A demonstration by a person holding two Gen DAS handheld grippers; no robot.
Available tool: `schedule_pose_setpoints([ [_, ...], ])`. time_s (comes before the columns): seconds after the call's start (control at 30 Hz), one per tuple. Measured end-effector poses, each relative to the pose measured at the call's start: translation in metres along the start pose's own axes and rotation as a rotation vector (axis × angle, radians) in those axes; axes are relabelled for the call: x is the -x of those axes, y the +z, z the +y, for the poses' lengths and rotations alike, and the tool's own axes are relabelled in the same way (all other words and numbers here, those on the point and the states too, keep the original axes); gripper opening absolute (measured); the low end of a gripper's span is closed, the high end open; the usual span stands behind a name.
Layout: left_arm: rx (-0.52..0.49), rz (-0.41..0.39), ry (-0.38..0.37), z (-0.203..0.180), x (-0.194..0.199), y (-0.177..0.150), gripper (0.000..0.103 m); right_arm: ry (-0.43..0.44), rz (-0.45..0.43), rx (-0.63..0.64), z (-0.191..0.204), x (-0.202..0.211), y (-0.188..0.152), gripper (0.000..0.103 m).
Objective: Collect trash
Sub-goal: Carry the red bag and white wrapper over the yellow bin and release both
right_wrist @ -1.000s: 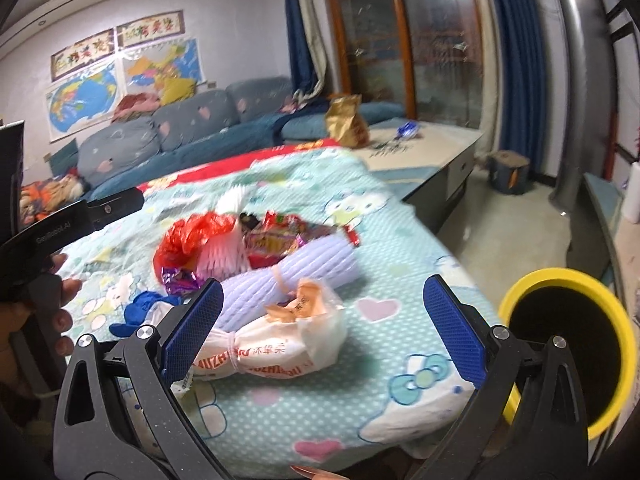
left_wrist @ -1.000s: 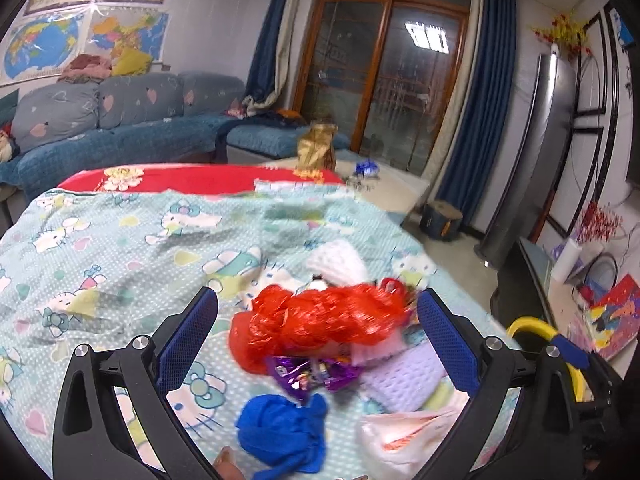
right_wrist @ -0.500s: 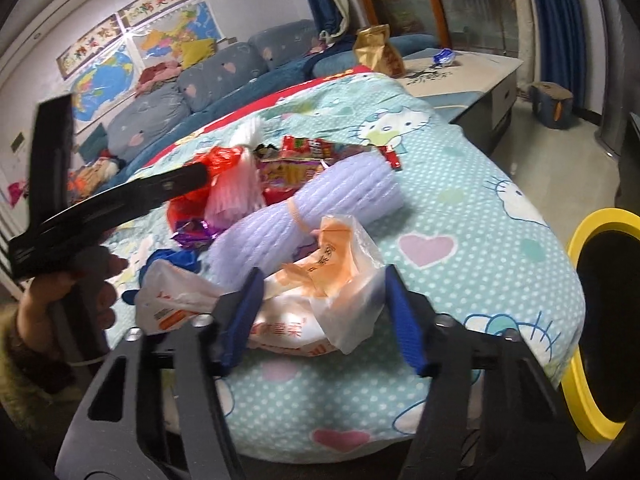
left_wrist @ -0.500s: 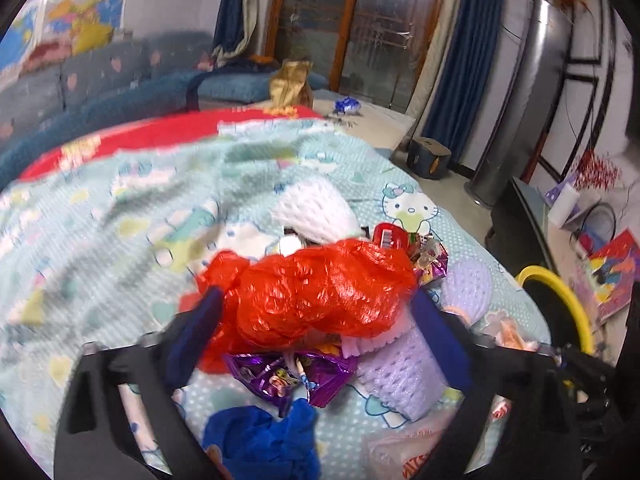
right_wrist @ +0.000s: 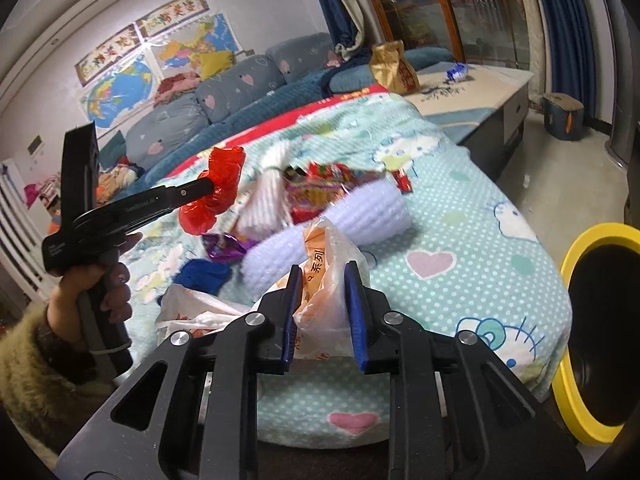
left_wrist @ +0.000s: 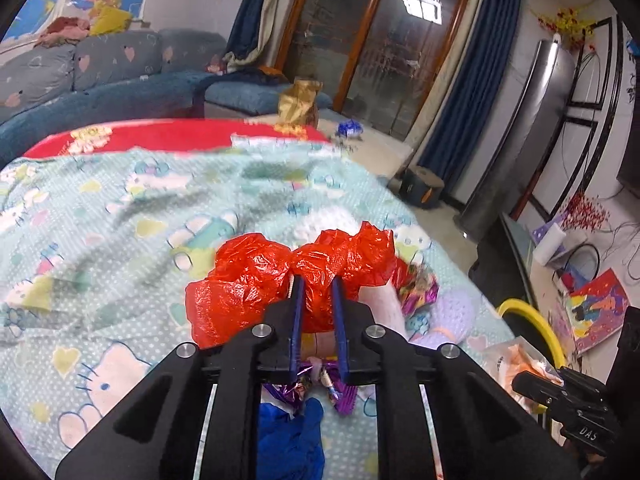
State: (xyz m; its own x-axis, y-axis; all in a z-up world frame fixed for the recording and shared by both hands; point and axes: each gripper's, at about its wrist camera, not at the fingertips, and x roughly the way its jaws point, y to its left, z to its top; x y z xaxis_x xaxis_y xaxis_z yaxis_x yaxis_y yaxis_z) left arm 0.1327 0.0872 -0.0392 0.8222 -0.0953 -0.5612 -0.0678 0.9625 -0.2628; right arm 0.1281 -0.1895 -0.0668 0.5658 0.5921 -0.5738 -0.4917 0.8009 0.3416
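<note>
A table draped in a mint cartoon-cat cloth (right_wrist: 460, 216) fills the middle of both views, its far edge showing a red underlayer. Behind it, in the upper left of each frame, runs a blue sofa (left_wrist: 120, 76) beneath wall maps. At the right edge of the right wrist view stands a yellow-rimmed bin (right_wrist: 576, 320), its dark mouth facing the table's near corner; the same yellow rim (left_wrist: 532, 320) peeks in at the lower right of the left wrist view.

A heap of trash lies on the cloth at centre frame. A lavender foam roll (right_wrist: 352, 216) stretches across it, beside a white foam net (right_wrist: 272, 200) and red snack wrappers (right_wrist: 332, 176). Lower left of the heap sit a purple foil wrapper (right_wrist: 224, 244) and a crumpled blue piece (right_wrist: 204, 276).

The left gripper (left_wrist: 316, 300) is clenched on a red plastic bag (left_wrist: 256, 280), which bulges above and to the left of its blue pads; in the right wrist view the bag (right_wrist: 220, 188) hangs from the tips, raised clear of the cloth at centre left.

The right gripper (right_wrist: 324, 296) has its jaws closed in on a translucent white-and-orange plastic bag (right_wrist: 324, 264) at lower centre, the film pinched between the pads, the bag's other end (right_wrist: 192, 312) resting at the table's near edge.
</note>
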Motion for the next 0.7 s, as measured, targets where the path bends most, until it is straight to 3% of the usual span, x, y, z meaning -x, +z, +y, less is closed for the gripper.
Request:
schedule_pose_setpoints([
  [0.33,-0.045,-0.088,-0.093,-0.038,0.038,0.016,0.012,-0.107,-0.154,0.041,-0.007,0.040,0.026,0.015],
  [0.7,-0.147,-0.093,-0.218,-0.100,0.047,0.006,0.012,-0.236,-0.271,-0.041,-0.052,0.082,0.037,0.014],
])
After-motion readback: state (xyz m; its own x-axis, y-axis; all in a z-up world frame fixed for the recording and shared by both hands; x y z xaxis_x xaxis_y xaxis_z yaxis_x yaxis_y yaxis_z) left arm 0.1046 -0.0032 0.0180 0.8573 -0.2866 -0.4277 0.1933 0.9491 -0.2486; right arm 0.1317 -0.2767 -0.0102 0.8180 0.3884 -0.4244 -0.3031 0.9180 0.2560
